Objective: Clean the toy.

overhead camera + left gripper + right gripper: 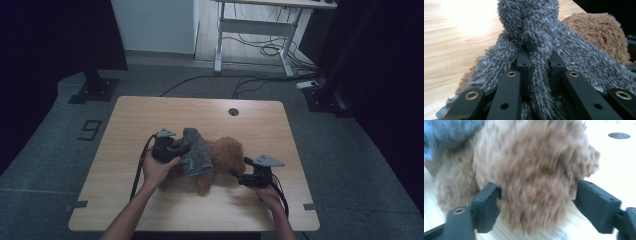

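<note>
Bare table point(150, 112) lies open on every side of the brown plush toy point(227, 152) and grey cloth point(196, 150).

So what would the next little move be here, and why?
Probably closing the right gripper on the brown plush toy: its jaws stand wide on either side of the fur, not clamped, while the left gripper already pinches the grey cloth draped over it.

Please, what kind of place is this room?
Probably a lab or studio set up for recording. A lone wooden table stands on grey carpet between dark curtains; loose cables trail under a desk behind.
</note>
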